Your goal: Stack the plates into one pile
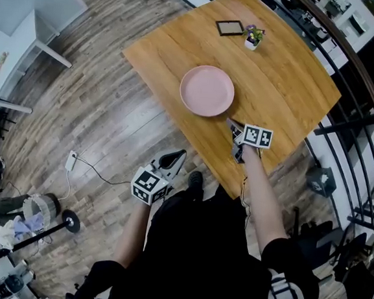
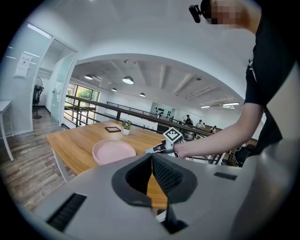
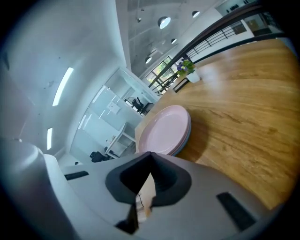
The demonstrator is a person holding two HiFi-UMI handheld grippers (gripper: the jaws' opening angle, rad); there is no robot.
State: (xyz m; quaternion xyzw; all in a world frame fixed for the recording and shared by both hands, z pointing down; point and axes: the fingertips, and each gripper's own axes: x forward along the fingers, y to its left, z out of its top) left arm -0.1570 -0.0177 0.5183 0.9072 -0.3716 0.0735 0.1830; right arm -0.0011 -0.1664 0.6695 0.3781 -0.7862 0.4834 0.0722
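A pile of pink plates (image 1: 207, 91) lies near the middle of the wooden table (image 1: 290, 83). In the right gripper view the pile (image 3: 164, 131) sits just beyond the jaws, with a bluish rim showing under the pink ones. My right gripper (image 1: 233, 125) hovers over the table's near edge, a little short of the pile, shut with nothing in it (image 3: 151, 153). My left gripper (image 1: 180, 155) hangs off the table over the floor, aimed at the pile (image 2: 114, 151). Its jaws (image 2: 151, 154) meet and hold nothing.
A small picture frame (image 1: 229, 27) and a potted plant (image 1: 253, 37) stand at the table's far side. A dark railing (image 1: 349, 75) runs along the right. A white desk (image 1: 14, 39) stands at far left, and a cable with a plug (image 1: 71, 161) lies on the wood floor.
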